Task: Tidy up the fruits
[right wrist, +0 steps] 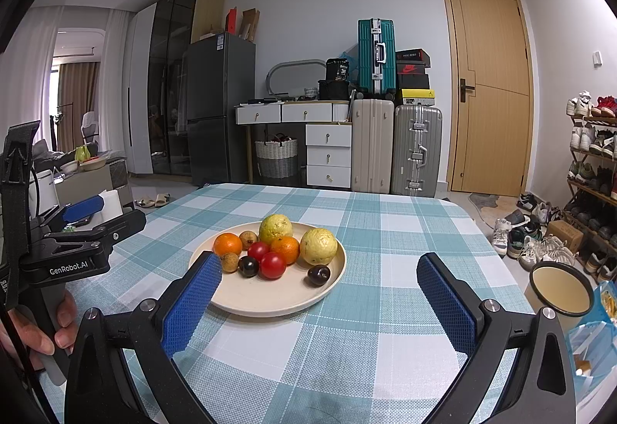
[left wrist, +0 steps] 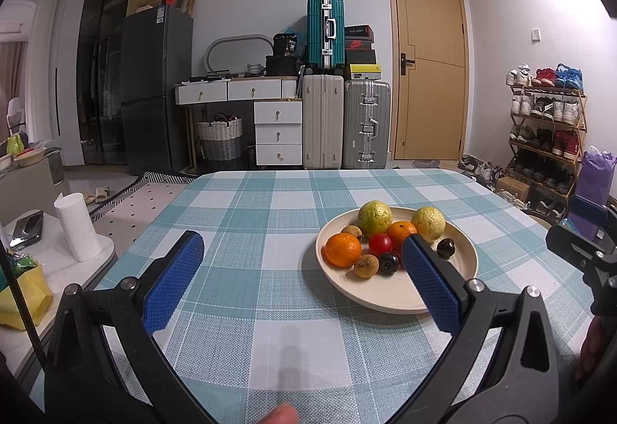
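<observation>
From the left wrist view, the left tool's [left wrist: 302,254] right pad covers part of the plate [left wrist: 393,298] and one red fruit behind it. The right tool [left wrist: 582,250] is cut off at the frame's edge. Labels on the stacked shoe boxes [left wrist: 359,38] are too small to read.

"GenRobot.AI" in white on the black body of the left gripper [right wrist: 83,206], at 9 o'clock in the right wrist view. "36" on black bag [left wrist: 284,45] on the desk. Swoosh logo on red shoebox [right wrist: 412,68], 12 o'clock; other labels unreadable.
</observation>
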`<state>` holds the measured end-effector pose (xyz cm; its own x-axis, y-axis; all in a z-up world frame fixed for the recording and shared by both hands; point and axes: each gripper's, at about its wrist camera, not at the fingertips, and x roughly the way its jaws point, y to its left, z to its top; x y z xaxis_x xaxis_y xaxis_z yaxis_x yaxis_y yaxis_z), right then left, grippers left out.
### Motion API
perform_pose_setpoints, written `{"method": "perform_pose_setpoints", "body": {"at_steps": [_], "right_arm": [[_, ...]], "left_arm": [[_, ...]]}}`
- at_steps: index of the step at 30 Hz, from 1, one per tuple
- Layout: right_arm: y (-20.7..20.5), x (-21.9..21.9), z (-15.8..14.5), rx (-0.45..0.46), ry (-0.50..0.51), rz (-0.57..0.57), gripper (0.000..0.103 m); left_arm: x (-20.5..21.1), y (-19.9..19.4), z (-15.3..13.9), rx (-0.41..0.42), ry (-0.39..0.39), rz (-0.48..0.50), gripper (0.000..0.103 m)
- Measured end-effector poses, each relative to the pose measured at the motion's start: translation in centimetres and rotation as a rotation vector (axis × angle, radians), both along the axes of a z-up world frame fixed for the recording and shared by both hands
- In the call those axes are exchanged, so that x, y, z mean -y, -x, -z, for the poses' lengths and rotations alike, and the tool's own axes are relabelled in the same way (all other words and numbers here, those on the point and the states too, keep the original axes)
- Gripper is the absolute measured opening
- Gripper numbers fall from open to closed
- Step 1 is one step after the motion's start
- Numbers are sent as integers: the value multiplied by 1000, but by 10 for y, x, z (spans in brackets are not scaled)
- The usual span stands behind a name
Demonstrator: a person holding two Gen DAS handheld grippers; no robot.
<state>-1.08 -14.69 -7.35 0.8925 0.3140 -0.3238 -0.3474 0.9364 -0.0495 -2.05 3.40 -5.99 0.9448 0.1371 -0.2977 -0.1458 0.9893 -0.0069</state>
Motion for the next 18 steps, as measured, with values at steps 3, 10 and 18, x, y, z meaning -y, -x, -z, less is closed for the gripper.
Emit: {"method": "perform_pose_setpoints", "body": {"at_steps": [3, 10, 18], "right_arm": [[0, 0, 0, 1, 0, 0, 103], [0, 0, 0, 0, 0, 0, 103], [-2, 2, 0, -9, 0, 14, 103]], "left_arm": [[-1, 1, -1, 0, 0, 0, 103], [-1, 1, -1, 0, 0, 0, 103], [-1, 0, -1, -4, 3, 4, 103]]}}
